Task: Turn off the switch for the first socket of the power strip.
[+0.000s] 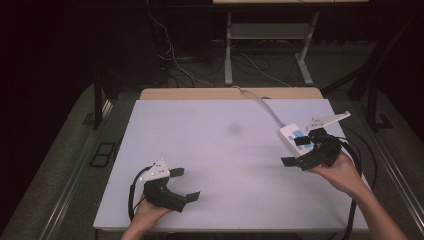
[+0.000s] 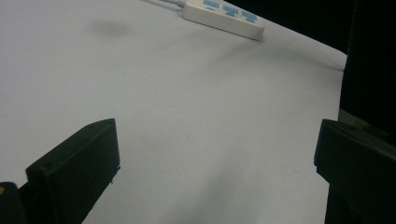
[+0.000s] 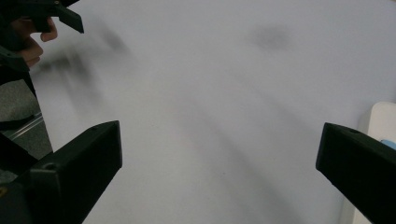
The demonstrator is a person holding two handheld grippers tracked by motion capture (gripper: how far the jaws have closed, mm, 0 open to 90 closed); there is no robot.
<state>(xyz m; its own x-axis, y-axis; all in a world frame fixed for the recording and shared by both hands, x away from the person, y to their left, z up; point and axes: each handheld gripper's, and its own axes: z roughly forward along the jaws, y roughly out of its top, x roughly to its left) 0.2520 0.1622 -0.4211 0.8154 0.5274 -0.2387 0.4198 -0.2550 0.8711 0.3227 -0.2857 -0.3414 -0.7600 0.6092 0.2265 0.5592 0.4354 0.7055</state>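
A white power strip (image 1: pixel 295 137) with blue sockets lies near the right edge of the white table (image 1: pixel 220 150). My right gripper (image 1: pixel 295 151) hovers over its near end, jaws wide open and holding nothing. In the right gripper view the strip's corner (image 3: pixel 380 122) sits beside the right jaw, and my right gripper (image 3: pixel 219 154) spans bare table. My left gripper (image 1: pixel 186 184) stands open at the front left, empty, over bare table. In the left gripper view the power strip (image 2: pixel 224 16) lies far ahead, beyond my open left gripper (image 2: pixel 217 154).
The strip's white cable (image 1: pixel 262 106) runs to the table's far edge. A faint dark smudge (image 1: pixel 235 128) marks the table's middle. Beyond the table stand a desk frame (image 1: pixel 229 50) and loose floor cables. The person's left hand (image 3: pixel 32 44) and its gripper appear at the upper left of the right gripper view.
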